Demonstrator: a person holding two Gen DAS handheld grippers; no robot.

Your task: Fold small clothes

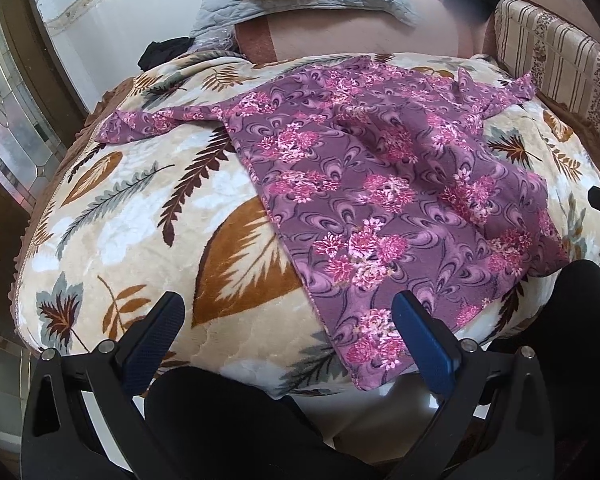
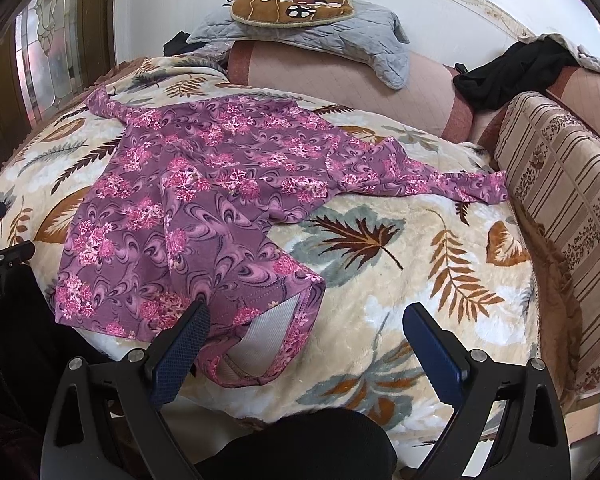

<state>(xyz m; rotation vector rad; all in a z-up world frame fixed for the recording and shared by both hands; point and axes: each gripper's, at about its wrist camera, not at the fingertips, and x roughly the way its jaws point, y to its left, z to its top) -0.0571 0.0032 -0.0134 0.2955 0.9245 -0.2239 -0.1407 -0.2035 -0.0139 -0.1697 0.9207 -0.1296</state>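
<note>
Shirt: purple floral shirt lies spread on the leaf-print blanket, sleeves out to either side, hem end toward the near edge.
Hem: in the right wrist view the near corner is turned up, showing a pale ribbed inner band and an open loop of hem.
Left gripper: fingers wide apart, holding nothing; the right finger's tip overlaps the shirt's near hem, contact unclear. The left finger is over bare blanket.
Right gripper: fingers wide apart, nothing between them. The left finger sits at the turned-up hem corner, touching or just over it, cannot tell. The right finger is over bare blanket.
Blanket: cream with brown, orange and grey leaves, covering a rounded surface.
Behind: pink sofa back with a grey quilted cloth draped on it and a brown cushion on top.
Right side: striped pillow beside the blanket; black garment on the sofa back.
</note>
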